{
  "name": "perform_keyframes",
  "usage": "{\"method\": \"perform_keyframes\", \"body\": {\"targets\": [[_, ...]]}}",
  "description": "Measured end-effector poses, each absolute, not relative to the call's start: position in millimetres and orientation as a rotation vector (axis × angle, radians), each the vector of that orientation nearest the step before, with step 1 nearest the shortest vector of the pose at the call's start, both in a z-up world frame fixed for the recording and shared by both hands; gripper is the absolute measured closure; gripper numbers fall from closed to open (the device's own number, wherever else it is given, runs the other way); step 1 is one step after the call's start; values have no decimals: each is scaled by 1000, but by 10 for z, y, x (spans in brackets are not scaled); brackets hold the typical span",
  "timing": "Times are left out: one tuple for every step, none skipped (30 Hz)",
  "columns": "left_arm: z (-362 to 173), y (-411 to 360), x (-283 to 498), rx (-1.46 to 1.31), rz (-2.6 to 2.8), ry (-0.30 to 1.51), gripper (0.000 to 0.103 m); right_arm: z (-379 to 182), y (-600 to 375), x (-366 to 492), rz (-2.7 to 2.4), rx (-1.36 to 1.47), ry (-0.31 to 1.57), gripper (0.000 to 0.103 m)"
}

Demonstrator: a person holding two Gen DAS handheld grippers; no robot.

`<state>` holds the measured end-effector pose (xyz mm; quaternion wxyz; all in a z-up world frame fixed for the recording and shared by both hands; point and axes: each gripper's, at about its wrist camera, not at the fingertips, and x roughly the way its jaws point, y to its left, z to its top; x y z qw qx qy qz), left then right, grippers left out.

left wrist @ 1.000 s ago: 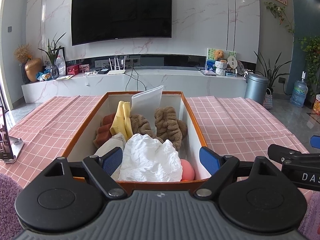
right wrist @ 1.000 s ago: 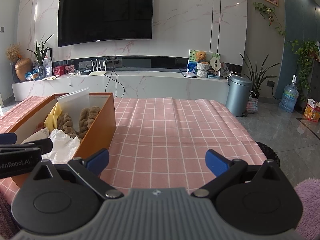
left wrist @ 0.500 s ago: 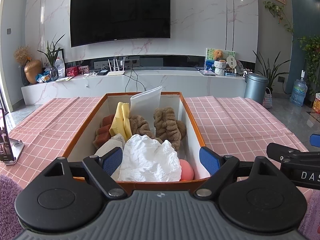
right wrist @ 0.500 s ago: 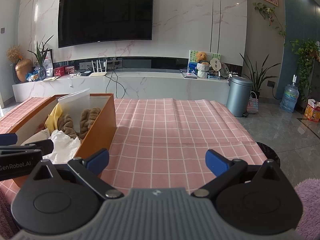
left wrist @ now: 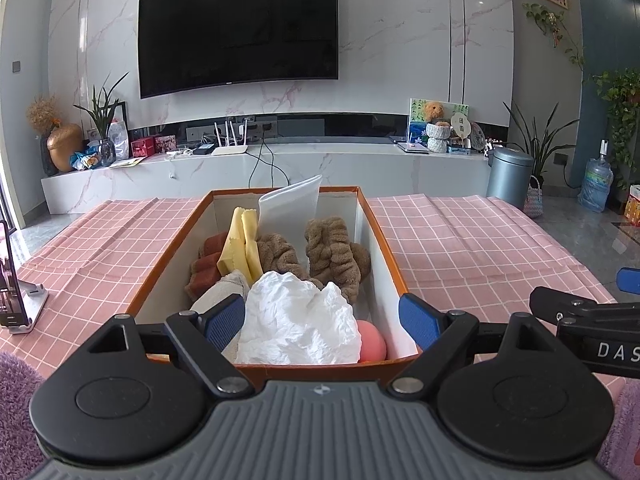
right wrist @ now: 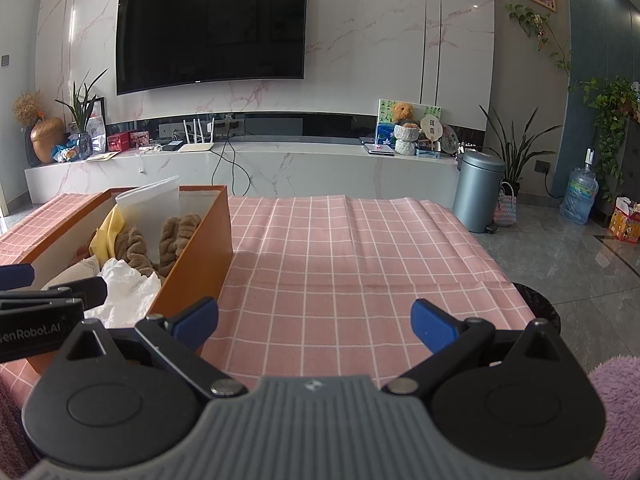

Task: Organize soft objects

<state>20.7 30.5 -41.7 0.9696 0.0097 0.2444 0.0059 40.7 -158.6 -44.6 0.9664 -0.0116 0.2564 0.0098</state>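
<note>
An orange box (left wrist: 376, 224) (right wrist: 200, 252) stands on the pink checked tablecloth (left wrist: 480, 248). Inside lie crumpled white paper (left wrist: 300, 320), brown plush pieces (left wrist: 332, 256), a yellow cloth (left wrist: 240, 244), a rust-red item (left wrist: 204, 268), a beige cloth (left wrist: 216, 296), a pink ball (left wrist: 372, 346) and an upright translucent bag (left wrist: 292, 208). My left gripper (left wrist: 322, 320) is open at the box's near end, nothing between its fingers. My right gripper (right wrist: 316, 322) is open over bare tablecloth (right wrist: 360, 264), right of the box.
A phone on a stand (left wrist: 12, 288) sits at the table's left edge. Purple fluffy fabric (right wrist: 616, 400) lies at the near edge. Beyond the table are a marble TV bench (left wrist: 280, 168), a grey bin (right wrist: 478, 192) and a water bottle (right wrist: 578, 196).
The left wrist view has shifted very slightly; the box and its contents stay put. Both grippers remain open.
</note>
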Motion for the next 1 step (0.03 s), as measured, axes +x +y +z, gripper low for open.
{"method": "perform_keyframes", "body": {"targets": [[-414,308,204,18,13,493,1,-446,-1587,406,19,-24,518,3]]}}
